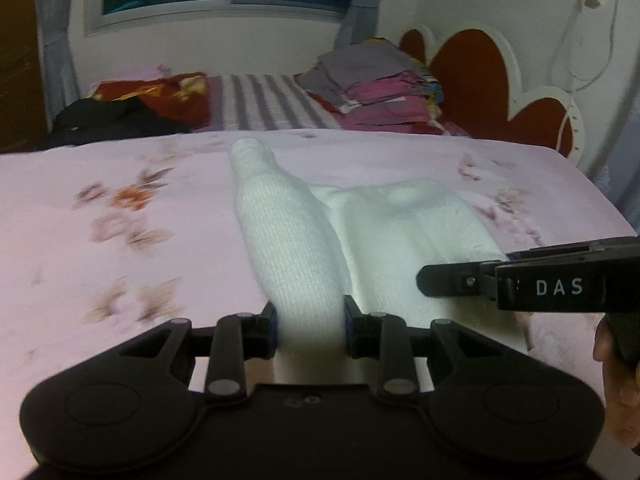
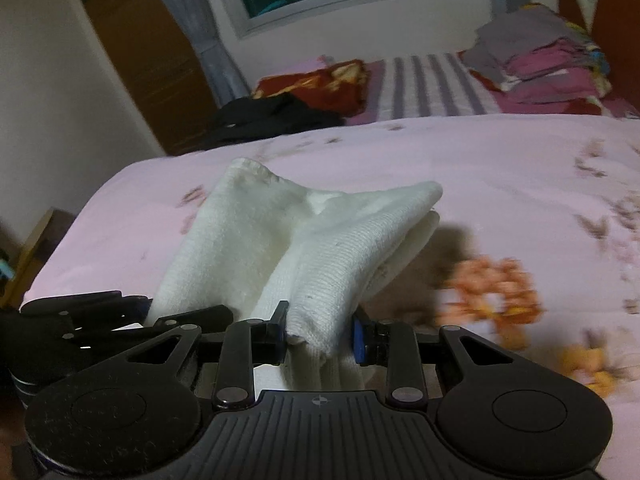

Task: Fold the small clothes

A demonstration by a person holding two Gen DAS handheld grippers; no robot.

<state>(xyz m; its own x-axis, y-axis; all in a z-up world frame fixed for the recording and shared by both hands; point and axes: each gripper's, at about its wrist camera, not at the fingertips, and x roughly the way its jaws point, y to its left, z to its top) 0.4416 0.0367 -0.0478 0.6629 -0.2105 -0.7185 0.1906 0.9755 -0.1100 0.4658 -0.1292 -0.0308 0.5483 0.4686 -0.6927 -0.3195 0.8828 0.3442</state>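
Observation:
A small white knitted garment point(image 1: 292, 248) hangs lifted off the pink floral bedspread point(image 1: 120, 208), its far end still resting on the bed. My left gripper point(image 1: 310, 320) is shut on one near part of the garment, pads pressed into the knit. The right gripper point(image 1: 448, 276) comes in from the right edge beside the other part. In the right wrist view my right gripper point(image 2: 320, 332) is shut on a folded edge of the garment point(image 2: 340, 248). The left gripper point(image 2: 120, 304) shows at the lower left, close beside it.
Behind the bedspread lie a stack of folded clothes point(image 1: 380, 88), a black garment point(image 1: 112, 120) and a red patterned cloth point(image 1: 168, 92) on a striped sheet. A red and white headboard point(image 1: 480, 76) stands at the right. A brown wardrobe point(image 2: 148, 56) stands left. A hand point(image 1: 616, 380) holds the right gripper.

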